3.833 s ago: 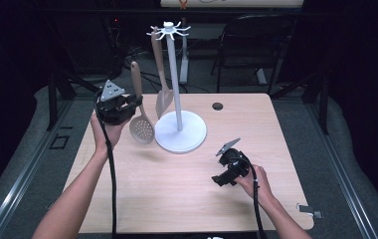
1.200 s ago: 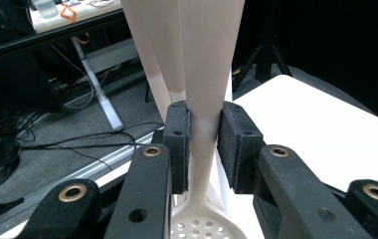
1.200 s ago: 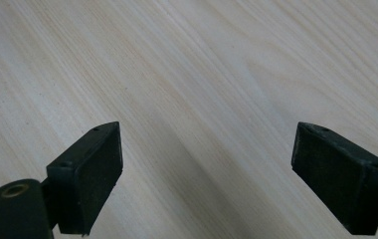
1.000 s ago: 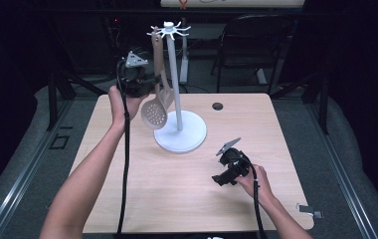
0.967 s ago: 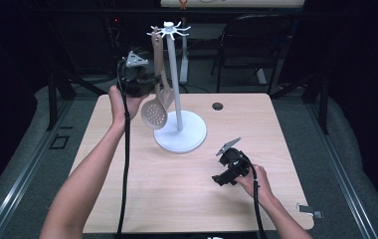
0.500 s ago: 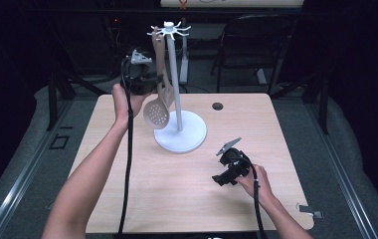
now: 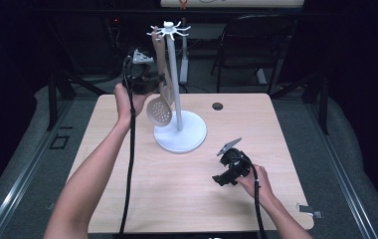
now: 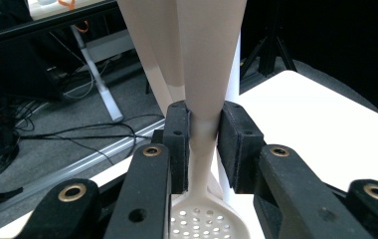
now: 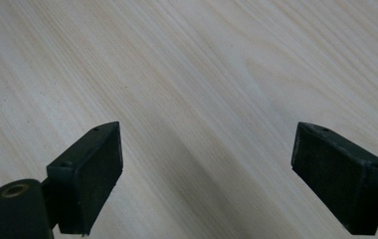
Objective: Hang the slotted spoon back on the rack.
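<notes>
A white utensil stand (image 7: 173, 74) with a round base and a hook crown rises from the far middle of the table. A beige slotted spoon (image 7: 160, 107) hangs upright beside the pole, bowl down, handle top near the hooks. My left gripper (image 7: 158, 79) is shut on its handle; in the left gripper view the pads clamp the handle (image 8: 203, 124) just above the perforated bowl (image 8: 204, 221). My right gripper (image 7: 220, 180) rests low on the table at the near right, jaws wide open over bare wood (image 9: 202, 99).
The light wooden table (image 7: 127, 199) has a small dark round hole (image 7: 218, 106) at its far right. A chair (image 7: 256, 40) and cables stand behind the table. Metal rails run along both sides of the floor.
The left gripper has carried the slotted spoon up and to the right, from beside the stand's base to close against the pole under the hooks. The right gripper has stayed put.
</notes>
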Tool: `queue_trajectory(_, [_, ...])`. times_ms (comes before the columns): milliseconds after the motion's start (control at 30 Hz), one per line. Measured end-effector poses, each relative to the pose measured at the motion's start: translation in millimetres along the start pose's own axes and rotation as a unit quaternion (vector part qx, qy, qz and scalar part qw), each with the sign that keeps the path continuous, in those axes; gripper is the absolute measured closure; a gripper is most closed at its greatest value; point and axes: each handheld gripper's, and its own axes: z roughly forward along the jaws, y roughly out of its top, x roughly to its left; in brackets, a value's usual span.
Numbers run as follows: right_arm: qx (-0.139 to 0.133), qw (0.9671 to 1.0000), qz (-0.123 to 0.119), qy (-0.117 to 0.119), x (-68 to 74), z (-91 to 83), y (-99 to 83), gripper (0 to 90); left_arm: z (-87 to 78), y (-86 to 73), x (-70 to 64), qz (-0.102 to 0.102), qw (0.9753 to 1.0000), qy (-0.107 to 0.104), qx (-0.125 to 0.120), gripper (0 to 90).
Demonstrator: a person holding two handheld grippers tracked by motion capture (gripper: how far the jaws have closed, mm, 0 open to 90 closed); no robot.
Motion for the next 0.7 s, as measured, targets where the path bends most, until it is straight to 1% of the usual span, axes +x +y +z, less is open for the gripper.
queue_trajectory(33, [0.0, 1.0, 0.0, 0.0, 0.0, 0.0, 0.0, 12.3, -0.3, -0.6, 0.1, 0.003, 1.0, 0.001, 0.0, 74.9])
queue_trajectory(300, [-0.001, 1.0, -0.002, -0.005, 1.0, -1.1, 0.7, 12.3, -3.9, -3.9, 0.1, 0.004, 1.0, 0.005, -0.007, 74.2])
queue_trajectory(333, [-0.005, 1.0, 0.001, -0.001, 1.5, -0.7, 0.8, 12.3, -4.6, -4.4, 0.2, 0.004, 0.9999, 0.006, -0.01, 73.7])
queue_trajectory(367, [0.0, 1.0, -0.005, -0.005, 1.0, -1.1, 1.0, 12.3, -6.0, -4.5, 0.8, 0.004, 0.9999, 0.006, -0.01, 72.4])
queue_trajectory(400, [-0.005, 1.0, -0.001, -0.004, 1.7, -0.6, 1.0, 12.3, -7.1, -4.5, 1.2, 0.003, 0.9999, 0.006, -0.012, 71.0])
queue_trajectory(500, [-0.002, 1.0, -0.001, -0.004, 1.4, -1.3, 1.0, 12.3, -10.9, -4.4, 2.6, 0.002, 0.9999, 0.005, -0.012, 66.1])
queue_trajectory(567, [-0.007, 1.0, 0.004, -0.002, 1.3, -1.0, 0.5, 12.3, -14.3, -4.4, 3.5, 0.002, 0.9999, 0.005, -0.01, 62.8])
queue_trajectory(700, [-0.008, 1.0, 0.001, -0.004, 1.9, -1.6, 1.1, 12.3, -19.6, -5.2, 5.3, -0.005, 1.0, 0.005, 0.001, 49.5])
